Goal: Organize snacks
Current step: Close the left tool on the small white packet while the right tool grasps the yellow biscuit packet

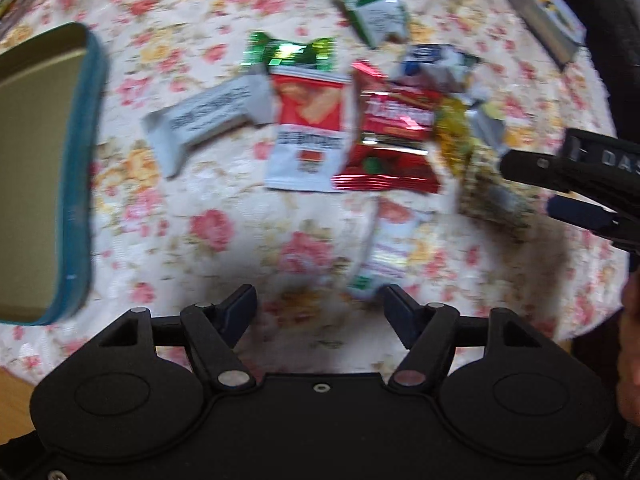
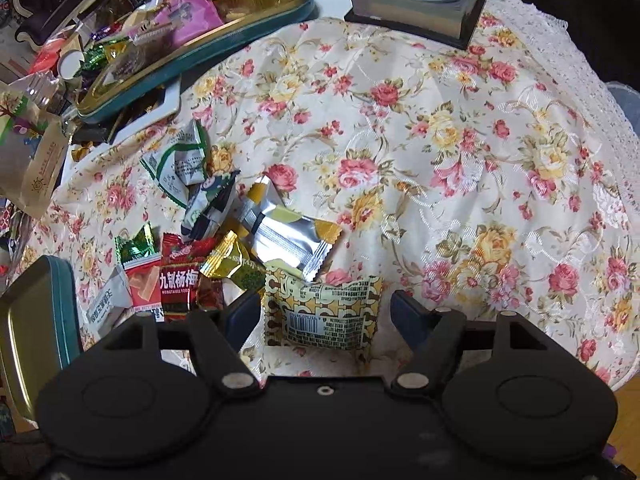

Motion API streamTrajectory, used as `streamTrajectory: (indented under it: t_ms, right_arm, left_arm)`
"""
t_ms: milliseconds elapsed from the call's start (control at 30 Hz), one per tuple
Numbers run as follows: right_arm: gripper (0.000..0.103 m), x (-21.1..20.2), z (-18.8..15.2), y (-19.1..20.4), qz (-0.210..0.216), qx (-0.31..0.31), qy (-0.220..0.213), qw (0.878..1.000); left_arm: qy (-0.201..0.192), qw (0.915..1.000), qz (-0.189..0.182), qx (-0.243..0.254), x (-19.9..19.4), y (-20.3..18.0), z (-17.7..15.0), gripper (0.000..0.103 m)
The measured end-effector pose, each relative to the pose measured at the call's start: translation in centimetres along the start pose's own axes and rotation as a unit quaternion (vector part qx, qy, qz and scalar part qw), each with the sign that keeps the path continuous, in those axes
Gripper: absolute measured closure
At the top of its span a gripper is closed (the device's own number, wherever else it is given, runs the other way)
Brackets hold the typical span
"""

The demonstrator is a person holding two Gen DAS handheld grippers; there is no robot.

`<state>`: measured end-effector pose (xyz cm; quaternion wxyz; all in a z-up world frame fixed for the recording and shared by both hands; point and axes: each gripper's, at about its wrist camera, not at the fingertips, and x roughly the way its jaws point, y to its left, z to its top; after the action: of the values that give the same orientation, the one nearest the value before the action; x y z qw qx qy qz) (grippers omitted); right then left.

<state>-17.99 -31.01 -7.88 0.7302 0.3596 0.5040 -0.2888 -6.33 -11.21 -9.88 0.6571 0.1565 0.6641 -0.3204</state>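
a: which snack is yours to take next, and with which hand?

b: judging by how things lie, the patterned yellow packet (image 2: 326,312); in your right wrist view it sits straight ahead at twelve o'clock, between the two fingers of your right gripper (image 2: 326,312); the jaws stand wide, one finger to each side, and neither pad looks to press on it; so nothing is held there.

a: how does it lie?

b: its long axis runs roughly nine to three, across the jaw gap; you would be closing on its short ends, and the fit looks tight; a small roll of the wrist might suit better.

a: and the left?

b: your left gripper (image 1: 320,304) is wide too and empty; a pale wrapped packet (image 1: 382,256) lies at about one o'clock, just beyond its right finger; that view is blurred, so i cannot tell whether they touch. the teal tin (image 1: 80,184) sits at nine o'clock there, open and bare inside.

a: nearer hand for the yellow one?

b: the right; it already straddles it.
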Motion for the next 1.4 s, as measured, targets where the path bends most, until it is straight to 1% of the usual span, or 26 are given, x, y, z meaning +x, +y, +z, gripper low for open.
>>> streamTrajectory:
  t_ms: [33, 133, 267, 333, 400, 433, 533, 600, 700, 833, 933, 1100, 1167, 1267, 1333, 1400]
  right_arm:
    - [0.027, -0.3, 0.0, -0.1, 0.001, 0.000, -0.004, 1.000]
    - [0.027, -1.1, 0.1, -0.3, 0.006, -0.002, -0.014, 1.000]
    - [0.027, -1.9, 0.2, -0.4, 0.007, -0.011, -0.031, 0.999]
    - [0.027, -2.2, 0.2, -0.4, 0.005, -0.020, -0.038, 0.999]
    - [0.027, -2.4, 0.2, -0.5, 0.000, -0.033, -0.046, 0.998]
    - [0.027, -2.6, 0.2, -0.6, -0.003, -0.042, -0.050, 0.998]
    - [0.027, -2.6, 0.0, -0.7, -0.011, -0.073, -0.054, 0.996]
    - [0.027, -2.4, -0.3, -0.6, -0.016, -0.103, -0.052, 0.993]
    - [0.027, -1.8, -0.7, -0.2, -0.020, -0.143, -0.039, 0.989]
    - [0.027, -0.5, -1.3, 0.2, -0.012, -0.167, -0.011, 0.986]
    - [0.027, 0.4, -2.4, 1.1, -0.007, -0.202, -0.006, 0.979]
    - [0.027, 1.8, -3.6, 2.4, -0.025, -0.262, -0.018, 0.965]
    - [0.024, 2.2, -3.8, 2.6, -0.030, -0.279, -0.029, 0.959]
    - [0.018, 2.4, -3.8, 2.3, -0.031, -0.286, -0.061, 0.956]
    - [0.011, 2.6, -3.6, 1.9, -0.030, -0.275, -0.063, 0.959]
    - [0.002, 2.8, -3.4, 1.4, -0.023, -0.254, -0.061, 0.965]
  left_arm:
    - [0.000, 1.0000, -0.006, 0.005, 0.0, -0.5, 0.1, 0.032]
    - [-0.007, 0.9998, -0.003, 0.018, 0.7, -2.2, 0.7, 0.032]
    - [-0.016, 0.9990, 0.014, 0.038, 1.5, -4.0, 1.4, 0.033]
    - [-0.026, 0.9984, 0.025, 0.044, 1.8, -4.6, 1.7, 0.042]
    - [-0.034, 0.9977, 0.035, 0.048, 1.9, -4.9, 1.9, 0.048]
    - [-0.036, 0.9978, 0.034, 0.045, 1.7, -4.5, 1.9, 0.050]
    - [-0.033, 0.9990, 0.018, 0.024, 0.9, -2.9, 2.0, 0.051]
    - [-0.027, 0.9994, 0.017, 0.013, 0.7, -2.2, 2.1, 0.052]
    - [-0.017, 0.9997, 0.007, -0.015, 0.3, -0.9, 2.1, 0.051]
    - [-0.001, 0.9987, 0.003, -0.050, -0.1, 0.7, 2.1, 0.051]
    - [0.004, 0.9979, -0.002, -0.065, -0.4, 1.4, 2.1, 0.050]
    - [0.005, 0.9980, 0.001, -0.063, -0.7, 1.6, 1.5, 0.049]
    - [0.003, 0.9980, 0.000, -0.064, -0.8, 1.8, 1.4, 0.049]
    - [0.002, 0.9980, 0.000, -0.063, -1.1, 2.0, 1.2, 0.049]
    - [-0.002, 0.9984, 0.006, -0.057, -1.1, 1.7, 1.2, 0.050]
    - [-0.006, 0.9990, 0.019, -0.041, -1.0, 0.9, 1.2, 0.050]
